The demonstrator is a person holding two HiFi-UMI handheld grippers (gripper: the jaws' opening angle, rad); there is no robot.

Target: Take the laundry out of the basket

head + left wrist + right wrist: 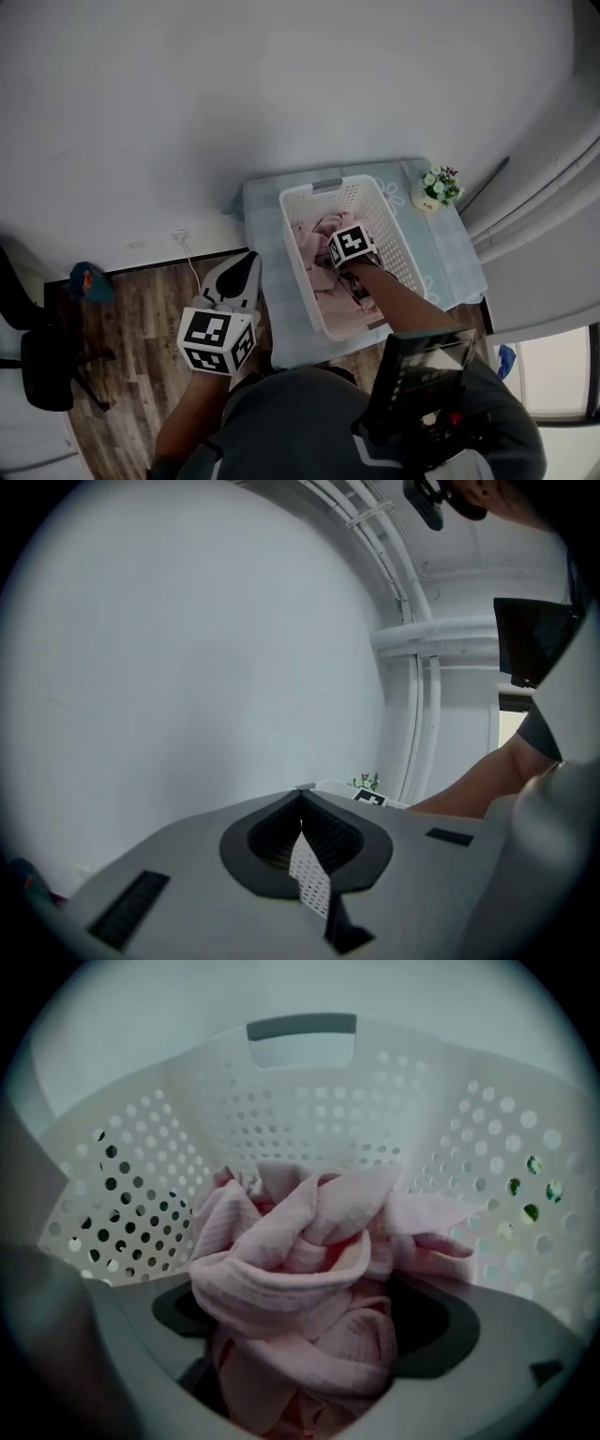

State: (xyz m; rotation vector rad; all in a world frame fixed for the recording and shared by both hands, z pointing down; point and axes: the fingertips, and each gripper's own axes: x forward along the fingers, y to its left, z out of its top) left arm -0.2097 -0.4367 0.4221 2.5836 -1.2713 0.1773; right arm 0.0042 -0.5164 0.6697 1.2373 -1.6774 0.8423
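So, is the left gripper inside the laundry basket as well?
No, the left gripper is outside the white laundry basket, by the table's left edge.

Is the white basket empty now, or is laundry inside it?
Not empty. Crumpled pink laundry lies bunched inside the white basket, as both the head view and the right gripper view show.

A surface (pixel 450 267) under pale checked cloth is recorded against a white wall (pixel 281 84). A small flowering potted plant (pixel 437 187) is set at its far right corner. On the wooden floor (pixel 131 319) at left, a black chair (pixel 42 361) and a blue object (pixel 89 281) are noted.
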